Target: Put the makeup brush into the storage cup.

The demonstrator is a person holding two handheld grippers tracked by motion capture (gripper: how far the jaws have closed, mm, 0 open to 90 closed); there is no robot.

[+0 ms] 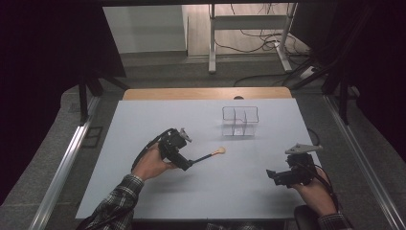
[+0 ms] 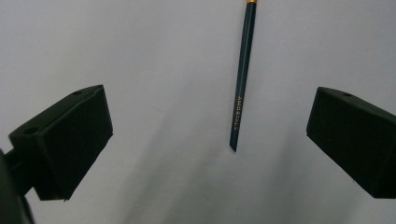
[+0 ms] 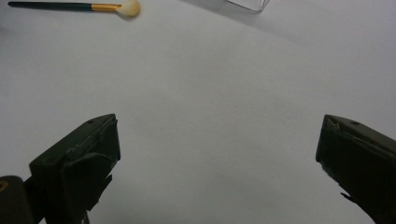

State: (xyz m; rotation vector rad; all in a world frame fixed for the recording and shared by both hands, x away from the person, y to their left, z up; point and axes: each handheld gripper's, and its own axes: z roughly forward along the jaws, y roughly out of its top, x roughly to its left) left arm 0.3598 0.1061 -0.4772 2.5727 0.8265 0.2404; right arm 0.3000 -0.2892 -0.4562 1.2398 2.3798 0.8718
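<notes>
A makeup brush [image 1: 210, 155] with a dark handle, gold ferrule and cream bristles lies flat on the white table sheet [image 1: 143, 124]. My left gripper [image 1: 187, 164] sits at the handle's near end. In the left gripper view the handle [image 2: 243, 79] runs away between the two jaws, which stand wide apart and do not touch it; the left gripper [image 2: 210, 112] is open. My right gripper [image 1: 271, 175] hovers low at the table's right front, open [image 3: 217, 135], with bare sheet between its jaws. It sees the brush [image 3: 70, 6] far off at its upper left.
A clear acrylic organizer [image 1: 240, 121] with several compartments stands behind the brush, right of centre; its corner [image 3: 247, 3] shows in the right gripper view. A wooden table edge [image 1: 206, 93] runs along the back. Metal rails [image 1: 62, 163] flank the table.
</notes>
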